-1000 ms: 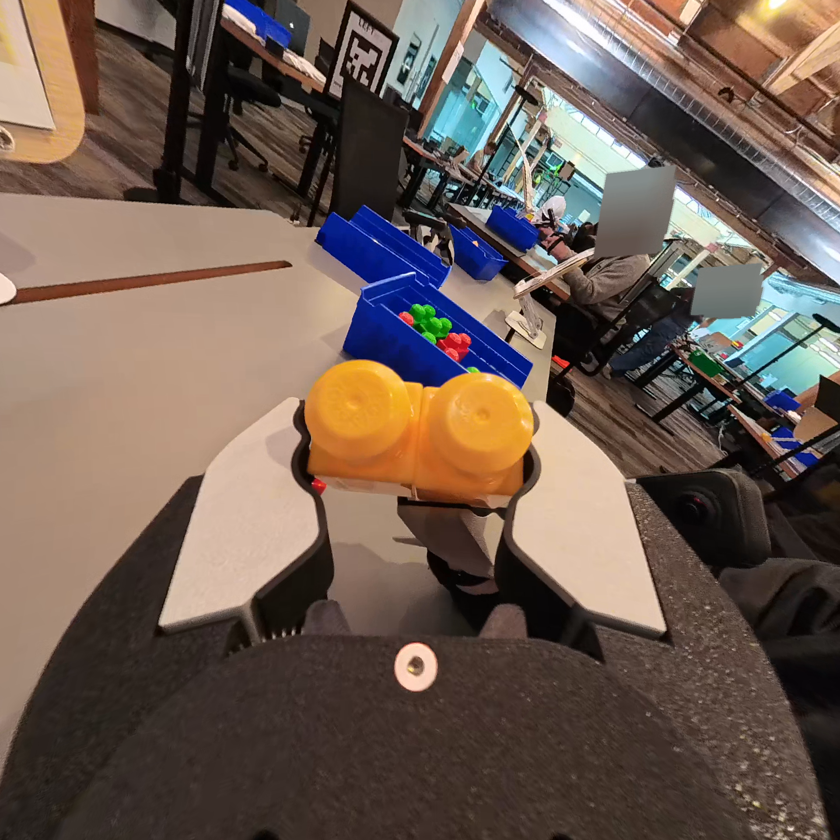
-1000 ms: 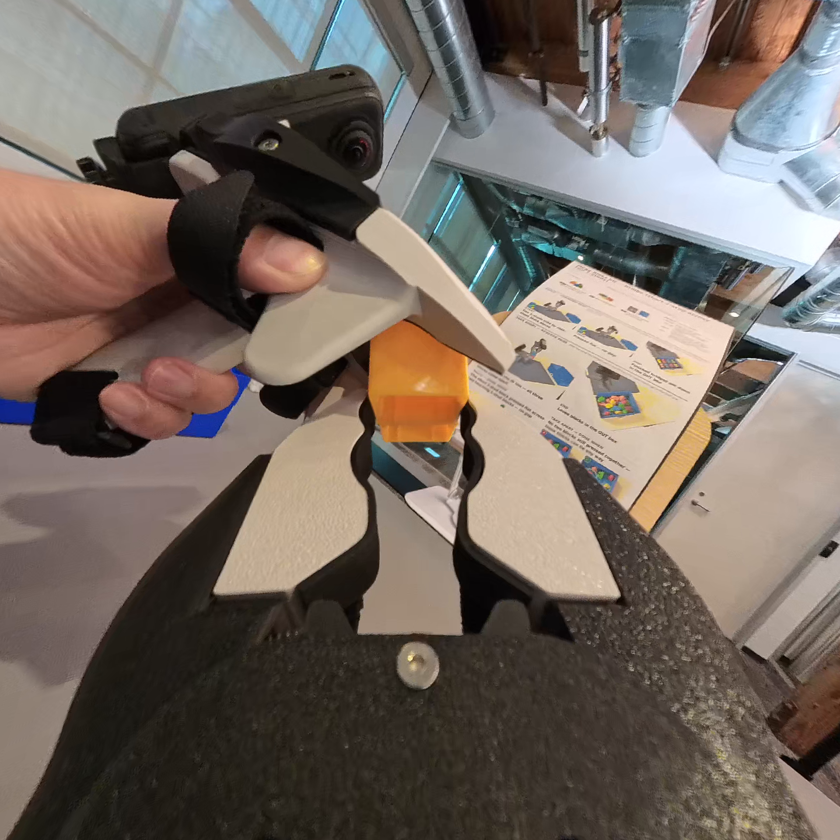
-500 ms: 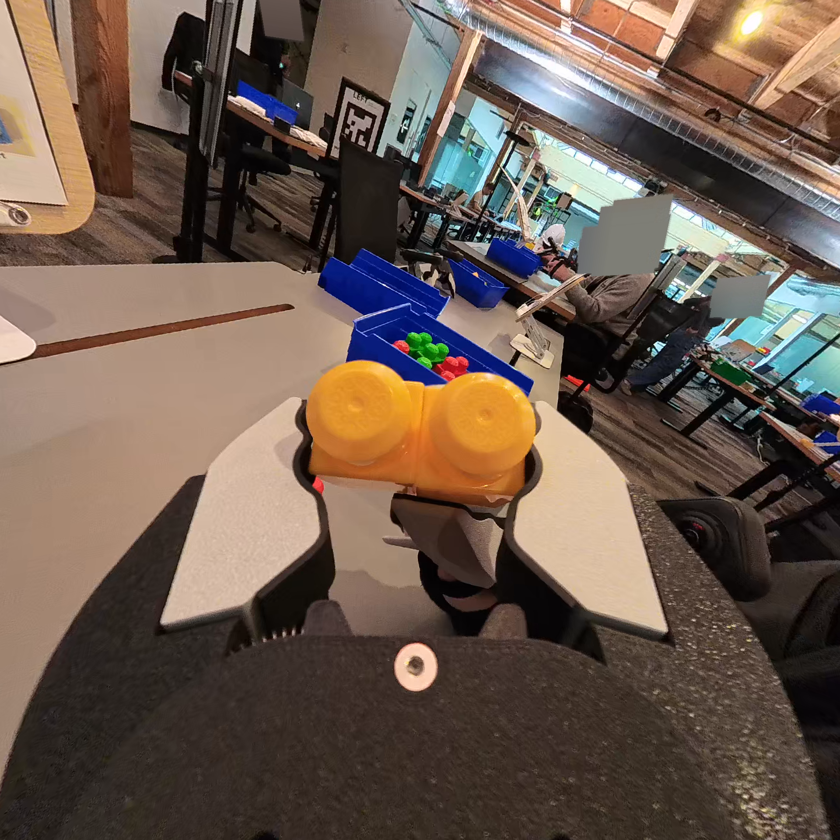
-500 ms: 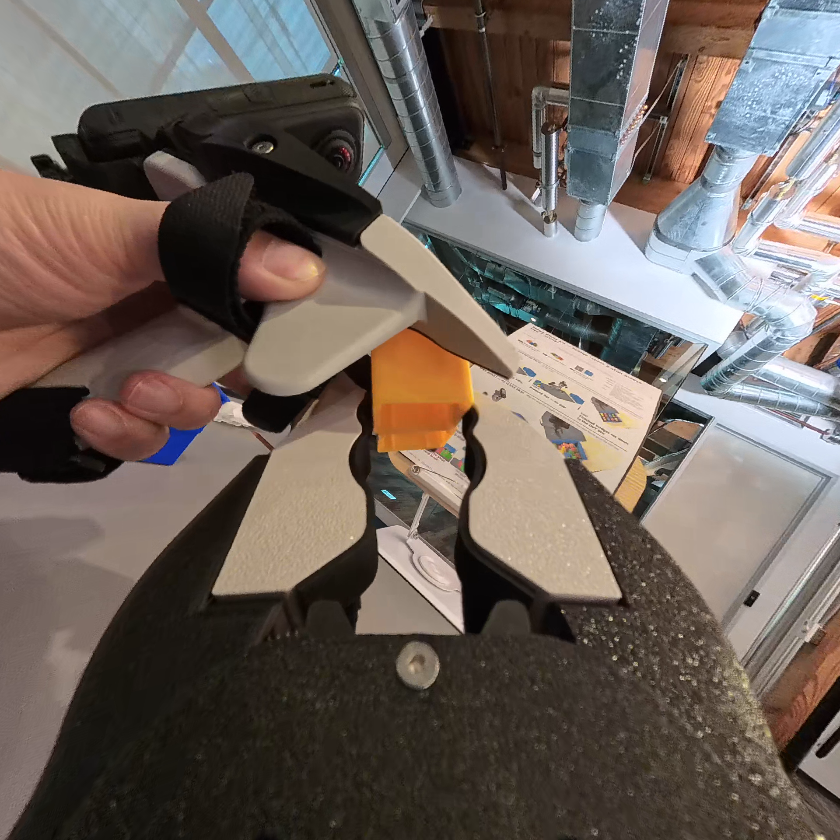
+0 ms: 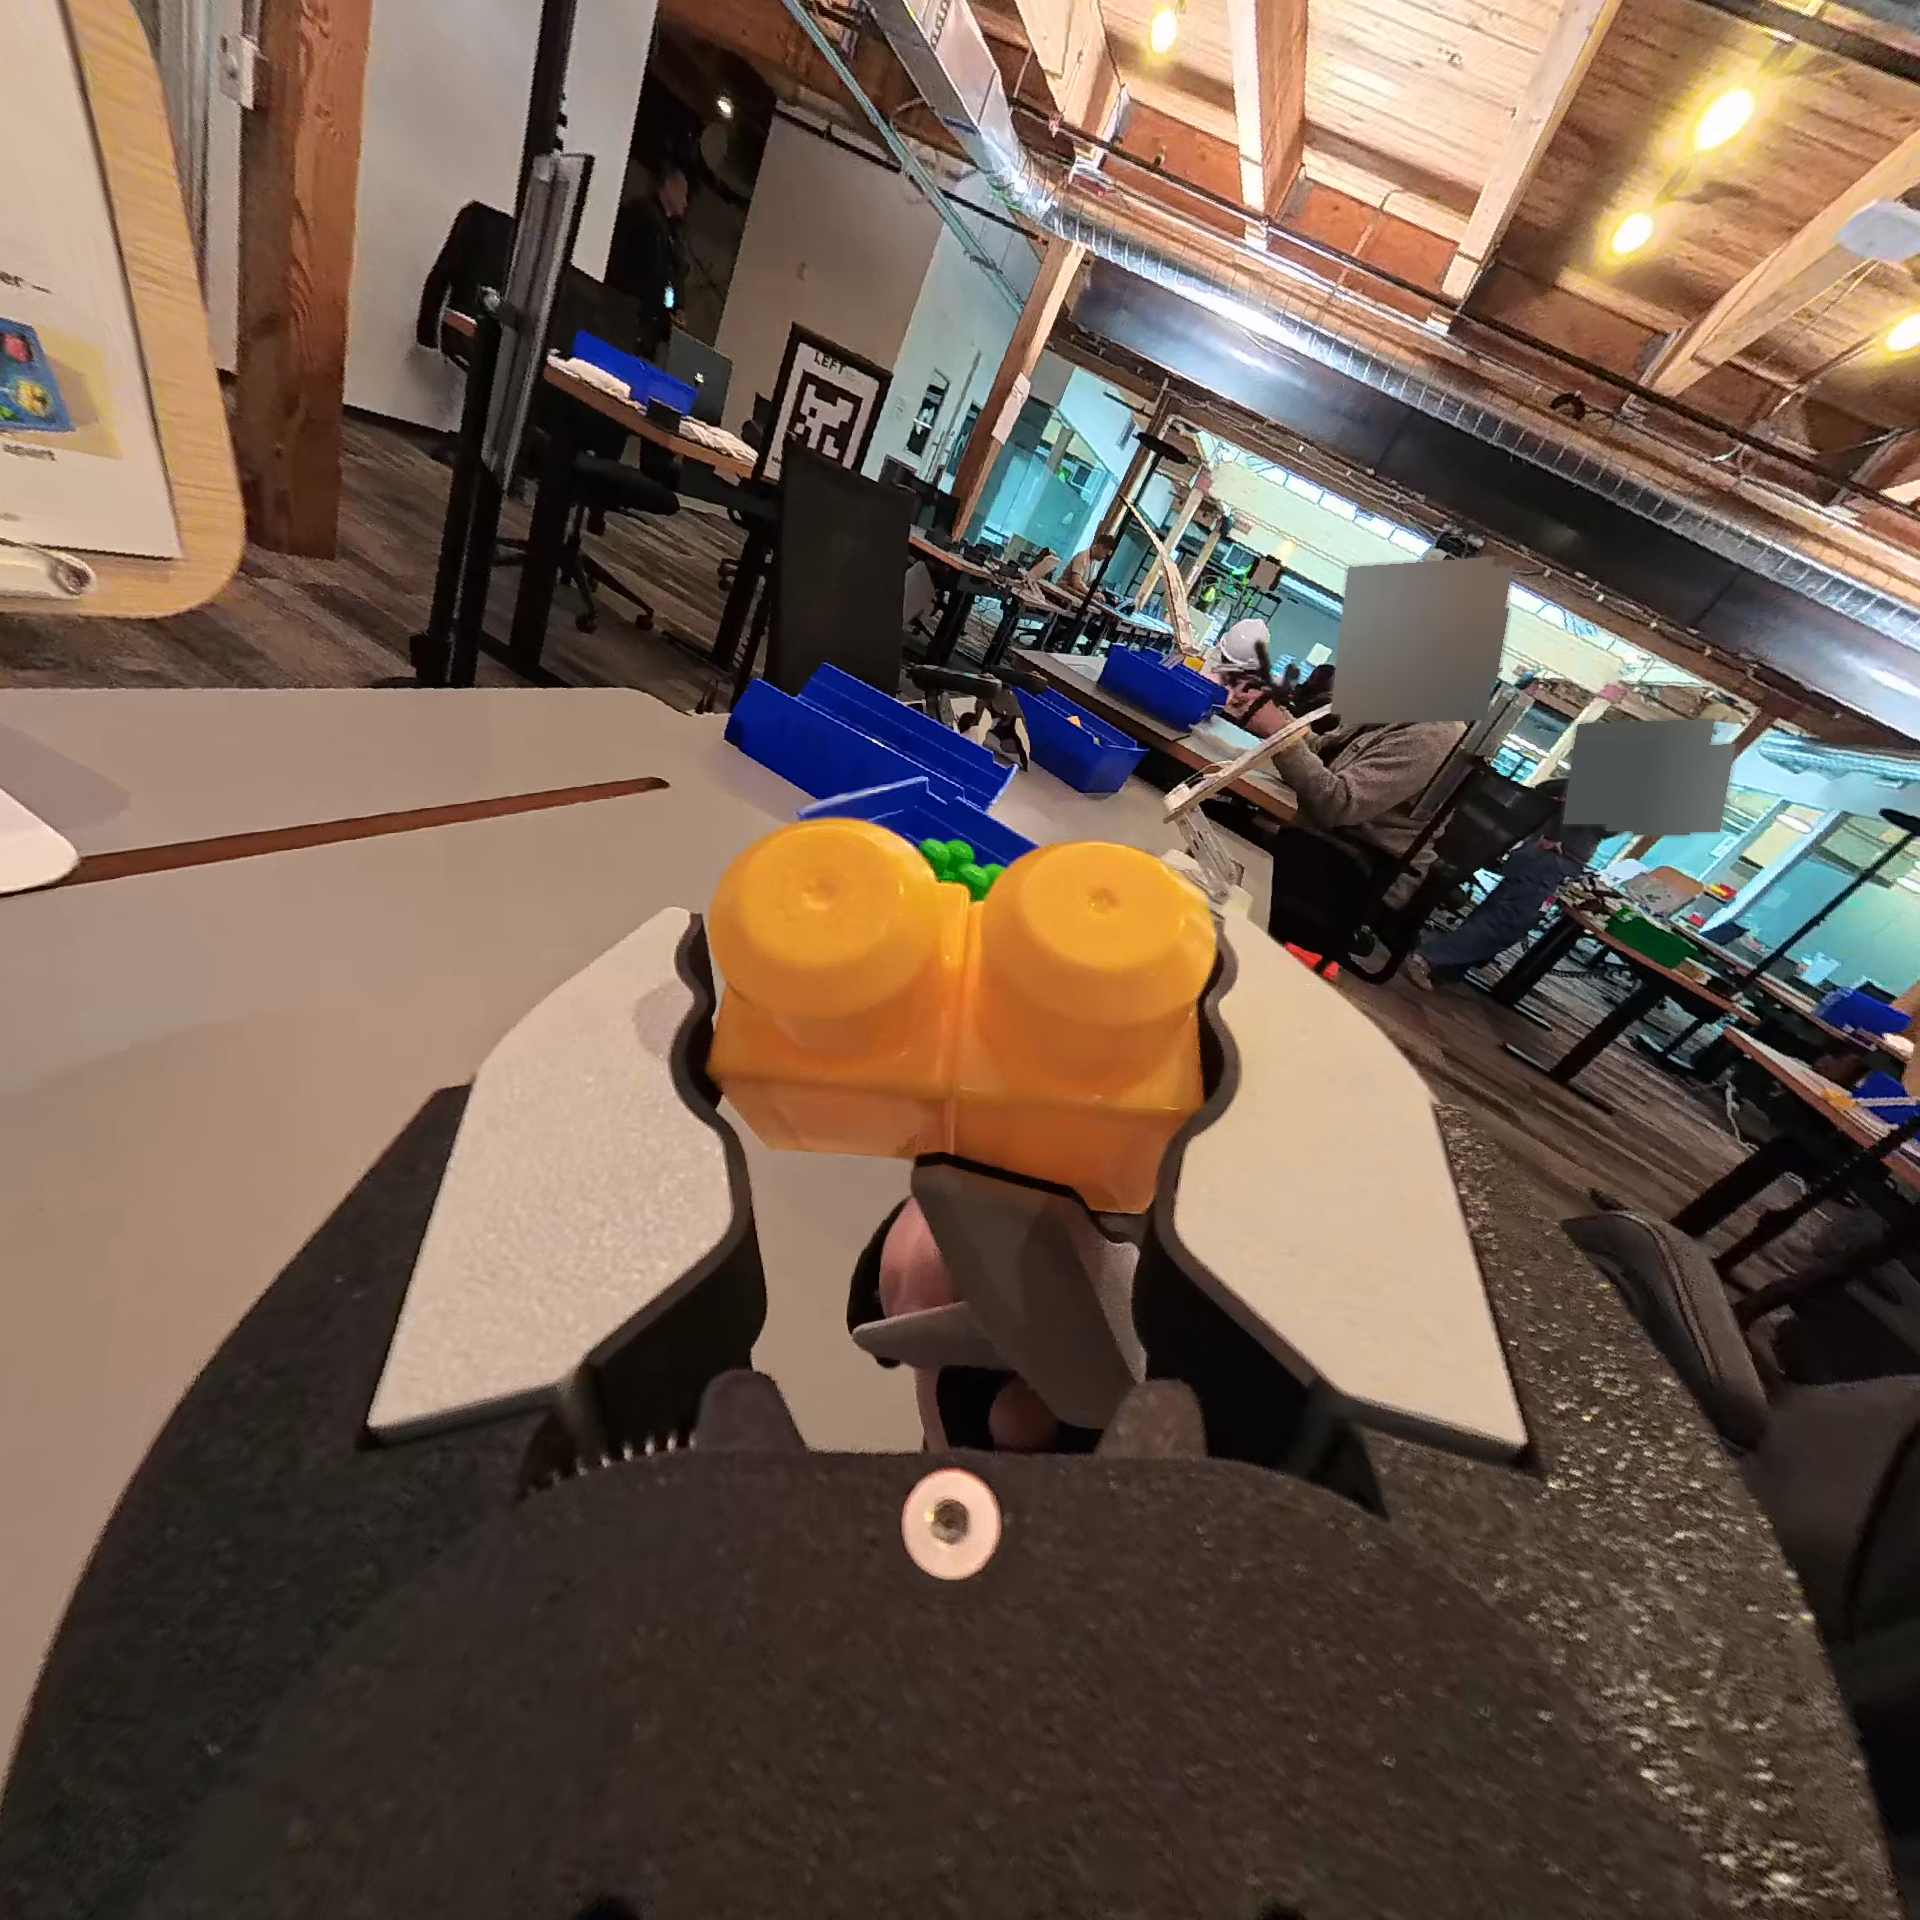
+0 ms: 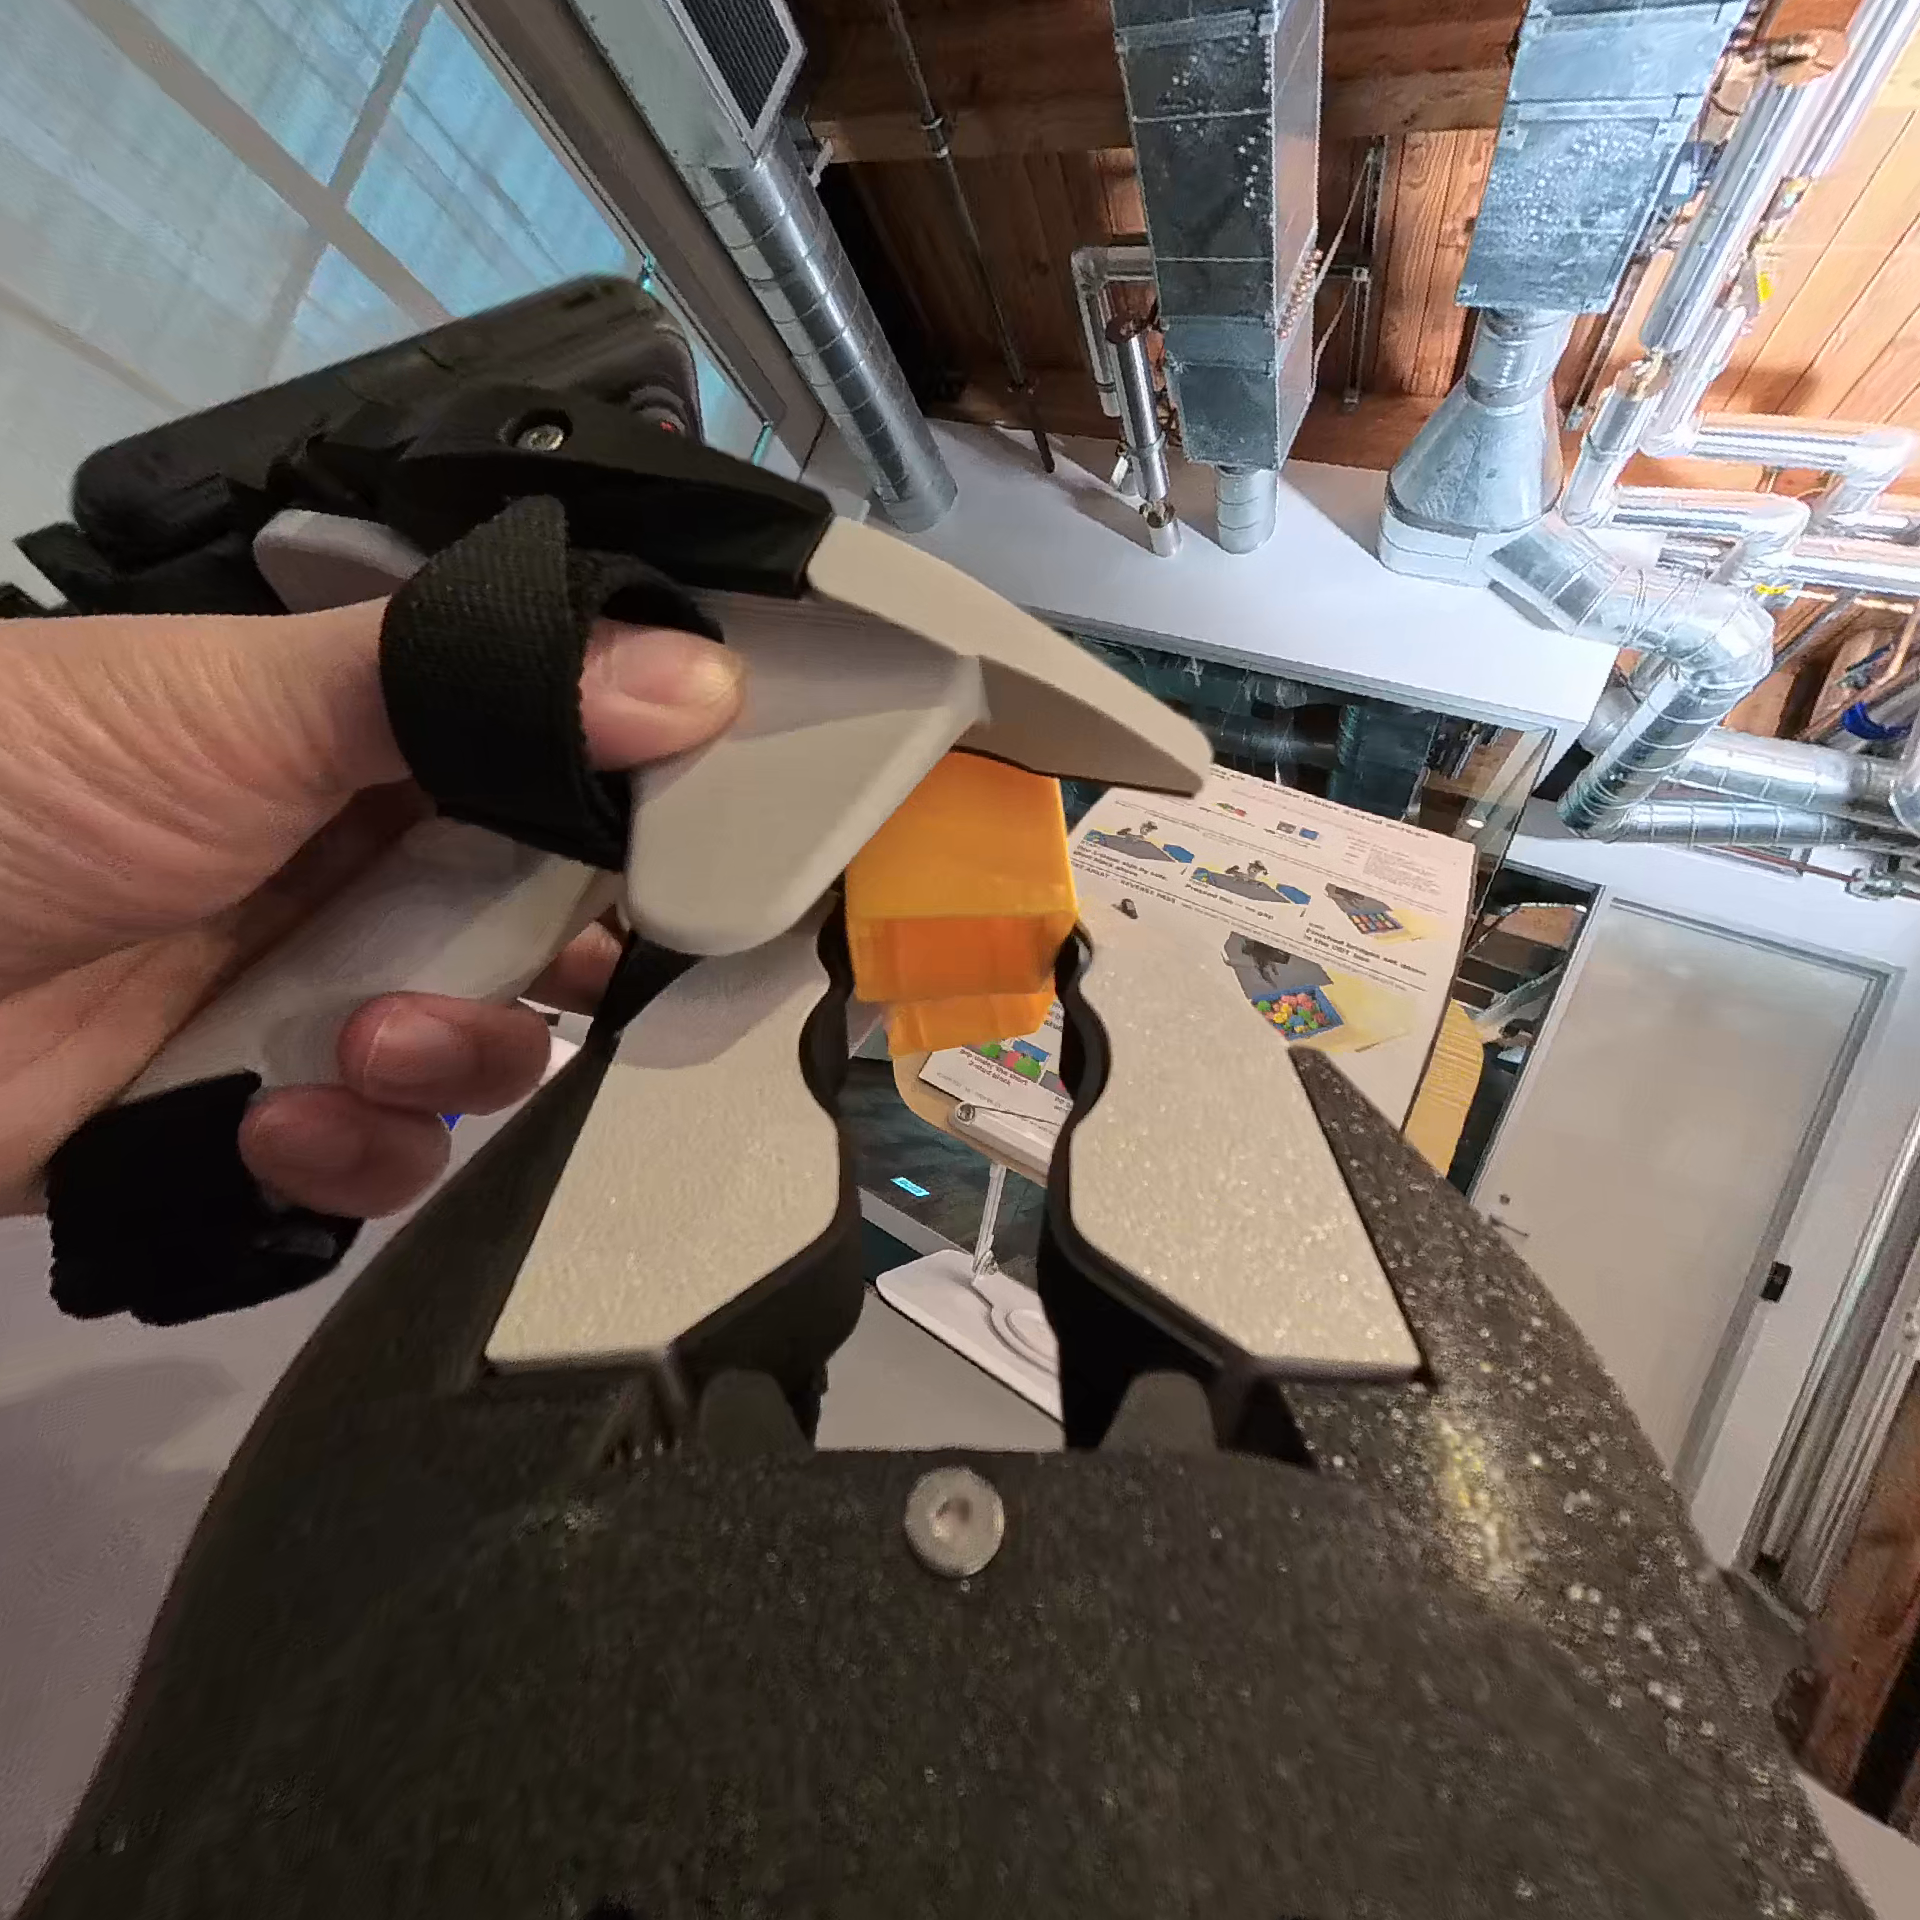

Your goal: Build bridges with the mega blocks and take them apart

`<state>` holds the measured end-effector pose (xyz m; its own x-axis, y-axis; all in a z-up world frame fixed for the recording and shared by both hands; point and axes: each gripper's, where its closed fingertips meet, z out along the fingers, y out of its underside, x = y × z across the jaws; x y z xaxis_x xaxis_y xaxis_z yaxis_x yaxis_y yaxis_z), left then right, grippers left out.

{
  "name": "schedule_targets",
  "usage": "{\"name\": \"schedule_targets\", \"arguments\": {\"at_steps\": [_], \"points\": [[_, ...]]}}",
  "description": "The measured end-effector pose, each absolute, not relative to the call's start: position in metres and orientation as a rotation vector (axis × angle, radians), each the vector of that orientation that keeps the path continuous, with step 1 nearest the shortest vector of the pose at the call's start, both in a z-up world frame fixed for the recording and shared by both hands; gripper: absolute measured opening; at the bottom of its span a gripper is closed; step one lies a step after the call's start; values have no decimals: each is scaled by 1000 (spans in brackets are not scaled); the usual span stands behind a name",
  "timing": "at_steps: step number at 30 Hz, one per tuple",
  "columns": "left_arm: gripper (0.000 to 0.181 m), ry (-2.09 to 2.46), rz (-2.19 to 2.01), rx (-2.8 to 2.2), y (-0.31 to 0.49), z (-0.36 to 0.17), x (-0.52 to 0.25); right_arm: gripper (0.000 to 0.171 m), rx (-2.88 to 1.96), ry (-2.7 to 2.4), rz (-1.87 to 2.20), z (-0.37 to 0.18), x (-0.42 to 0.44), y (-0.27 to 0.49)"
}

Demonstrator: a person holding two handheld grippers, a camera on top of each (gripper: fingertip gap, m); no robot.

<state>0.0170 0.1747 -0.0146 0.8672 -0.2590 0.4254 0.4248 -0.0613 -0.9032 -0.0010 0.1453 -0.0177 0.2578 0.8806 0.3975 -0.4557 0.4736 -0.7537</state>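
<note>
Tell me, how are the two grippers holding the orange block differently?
The left gripper spans the orange block lengthwise, fingers wide; the right gripper pinches it from below, fingers closer. The left gripper's view shows two round studs; the right gripper's shows flat sides. Both are shut on it.

Left wrist view: block (image 5: 961, 1023) sits between the two fingers of the left tongs (image 5: 961, 1039), studs pointing away from the camera, held clear above the table (image 5: 260, 935). Right tongs (image 5: 1023, 1299) come in under the block, below and behind it, tip touching its underside. Beyond the block on the table: bin (image 5: 935, 816) with small pieces in it, directly ahead; second bin (image 5: 862, 732) farther on, slightly left

Right wrist view: block (image 6: 961, 904) at the fingertips of the right tongs (image 6: 956, 977). Left tongs (image 6: 831, 748) enter from the left, one finger lying over the block. Hand (image 6: 208, 862) to the left, behind them. Instruction sheet (image 6: 1299, 935) on a stand behind the block
</note>
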Motion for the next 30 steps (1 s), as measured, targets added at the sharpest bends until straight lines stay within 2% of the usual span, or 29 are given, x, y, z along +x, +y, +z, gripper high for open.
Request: {"name": "schedule_targets", "arguments": {"at_steps": [4, 6, 15, 30], "points": [[89, -136, -593, -1530, 171, -17, 15, 48, -516, -924, 937, -15, -1, 144], [89, -110, -615, -1506, 167, -13, 19, 49, -512, -935, 922, -16, -2, 143], [89, -70, -645, -1504, 160, -14, 29, 37, -502, -961, 878, -18, -2, 136], [89, -109, -620, -1518, 169, -14, 28, 37, -570, -927, 914, -20, 0, 142]]}}
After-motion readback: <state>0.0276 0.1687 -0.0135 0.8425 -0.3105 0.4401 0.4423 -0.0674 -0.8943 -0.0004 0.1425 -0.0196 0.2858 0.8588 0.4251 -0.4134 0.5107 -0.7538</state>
